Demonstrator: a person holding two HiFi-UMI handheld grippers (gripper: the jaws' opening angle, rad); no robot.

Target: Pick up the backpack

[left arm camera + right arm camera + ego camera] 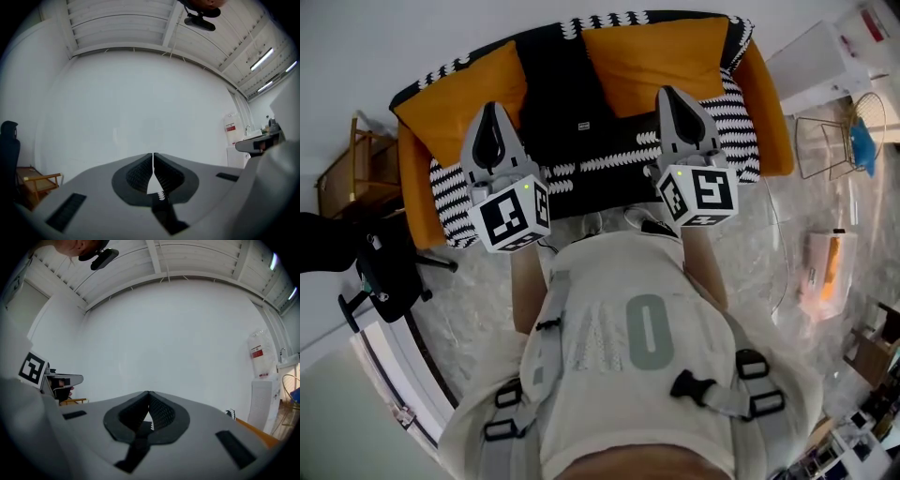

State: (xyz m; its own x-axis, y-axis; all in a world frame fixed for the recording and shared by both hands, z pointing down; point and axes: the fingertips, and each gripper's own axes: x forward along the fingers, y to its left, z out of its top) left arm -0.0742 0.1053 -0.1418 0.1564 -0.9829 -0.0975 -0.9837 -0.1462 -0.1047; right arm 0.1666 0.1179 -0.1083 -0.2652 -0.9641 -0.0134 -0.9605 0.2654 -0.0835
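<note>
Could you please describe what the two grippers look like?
Both the left gripper and right gripper are light grey, tapering shells with black ribbed pads. Each carries a cube with black-and-white square markers and a small green light.

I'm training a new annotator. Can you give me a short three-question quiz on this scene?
1. True or false: the left gripper holds the backpack.
2. The backpack lies on the sofa between: A) two orange cushions; B) two wooden chairs; C) two boxes.
3. Fill in: the right gripper has its jaws ____.

Key: 1 false, its jaws are shut on nothing; 2 A; 3 shut.
</note>
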